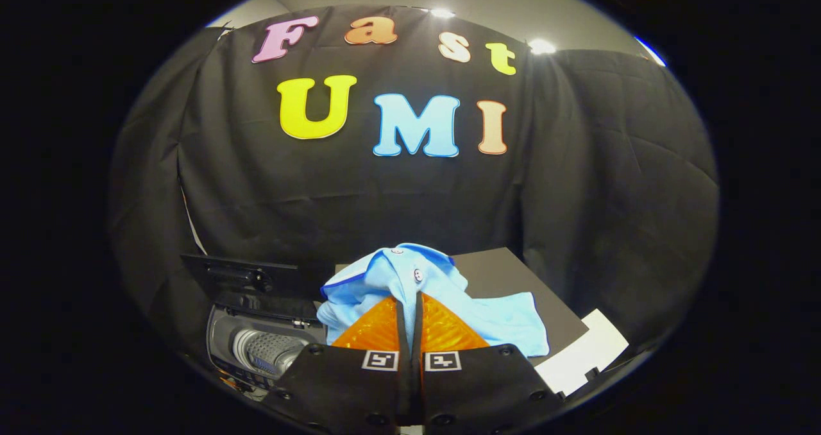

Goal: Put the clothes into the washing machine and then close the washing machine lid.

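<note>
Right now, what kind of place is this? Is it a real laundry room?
Probably not a real laundry room: it looks like a staged booth. Black cloth walls hang all around, and a small open-topped washing machine sits beside a dark tabletop. The gripper is pinching a light blue buttoned shirt.

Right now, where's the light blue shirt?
In the gripper view the light blue shirt is pinched between the closed fingers of the gripper, draping over both. It hangs above the dark tabletop, right of the open washing machine.
</note>
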A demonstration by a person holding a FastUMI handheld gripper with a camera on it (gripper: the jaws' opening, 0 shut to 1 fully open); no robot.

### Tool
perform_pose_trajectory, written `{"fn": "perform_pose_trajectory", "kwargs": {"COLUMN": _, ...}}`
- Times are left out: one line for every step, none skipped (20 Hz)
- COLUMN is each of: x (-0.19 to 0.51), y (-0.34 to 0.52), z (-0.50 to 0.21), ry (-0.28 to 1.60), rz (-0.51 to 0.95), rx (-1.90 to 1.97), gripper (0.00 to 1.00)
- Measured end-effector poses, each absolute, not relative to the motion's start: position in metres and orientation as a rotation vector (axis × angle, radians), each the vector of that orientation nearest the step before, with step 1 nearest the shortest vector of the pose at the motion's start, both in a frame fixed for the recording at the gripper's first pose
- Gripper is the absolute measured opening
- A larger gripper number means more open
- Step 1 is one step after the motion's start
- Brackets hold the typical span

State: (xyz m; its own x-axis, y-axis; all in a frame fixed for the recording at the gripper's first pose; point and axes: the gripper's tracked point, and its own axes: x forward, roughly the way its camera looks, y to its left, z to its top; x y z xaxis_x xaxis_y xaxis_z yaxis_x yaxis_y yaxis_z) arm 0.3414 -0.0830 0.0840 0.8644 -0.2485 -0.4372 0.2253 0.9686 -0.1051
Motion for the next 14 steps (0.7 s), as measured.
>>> {"fn": "perform_pose_trajectory", "kwargs": {"x": 0.341, "y": -0.075, "z": 0.087, "ry": 0.463, "rz": -0.249, "rx": -0.057, "gripper": 0.01}}
{"fn": "perform_pose_trajectory", "kwargs": {"x": 0.342, "y": -0.066, "z": 0.088, "ry": 0.460, "rz": -0.250, "rx": -0.062, "gripper": 0.01}}
{"fn": "perform_pose_trajectory", "kwargs": {"x": 0.342, "y": -0.058, "z": 0.090, "ry": 0.456, "rz": -0.250, "rx": -0.062, "gripper": 0.01}}
{"fn": "perform_pose_trajectory", "kwargs": {"x": 0.343, "y": -0.049, "z": 0.091, "ry": 0.452, "rz": -0.246, "rx": -0.061, "gripper": 0.01}}
{"fn": "perform_pose_trajectory", "kwargs": {"x": 0.344, "y": -0.039, "z": 0.092, "ry": 0.450, "rz": -0.240, "rx": -0.063, "gripper": 0.01}}
{"fn": "perform_pose_trajectory", "kwargs": {"x": 0.345, "y": -0.030, "z": 0.092, "ry": 0.452, "rz": -0.234, "rx": -0.073, "gripper": 0.01}}
{"fn": "perform_pose_trajectory", "kwargs": {"x": 0.346, "y": -0.021, "z": 0.092, "ry": 0.455, "rz": -0.228, "rx": -0.084, "gripper": 0.01}}
{"fn": "perform_pose_trajectory", "kwargs": {"x": 0.348, "y": -0.011, "z": 0.093, "ry": 0.453, "rz": -0.222, "rx": -0.091, "gripper": 0.01}}
{"fn": "perform_pose_trajectory", "kwargs": {"x": 0.349, "y": -0.002, "z": 0.093, "ry": 0.451, "rz": -0.212, "rx": -0.094, "gripper": 0.01}}
{"fn": "perform_pose_trajectory", "kwargs": {"x": 0.352, "y": 0.007, "z": 0.092, "ry": 0.452, "rz": -0.205, "rx": -0.092, "gripper": 0.01}}
{"fn": "perform_pose_trajectory", "kwargs": {"x": 0.353, "y": 0.015, "z": 0.093, "ry": 0.448, "rz": -0.198, "rx": -0.092, "gripper": 0.01}}
{"fn": "perform_pose_trajectory", "kwargs": {"x": 0.355, "y": 0.022, "z": 0.094, "ry": 0.442, "rz": -0.195, "rx": -0.089, "gripper": 0.01}}
{"fn": "perform_pose_trajectory", "kwargs": {"x": 0.358, "y": 0.030, "z": 0.095, "ry": 0.437, "rz": -0.193, "rx": -0.086, "gripper": 0.01}}
{"fn": "perform_pose_trajectory", "kwargs": {"x": 0.360, "y": 0.038, "z": 0.096, "ry": 0.430, "rz": -0.186, "rx": -0.082, "gripper": 0.01}}
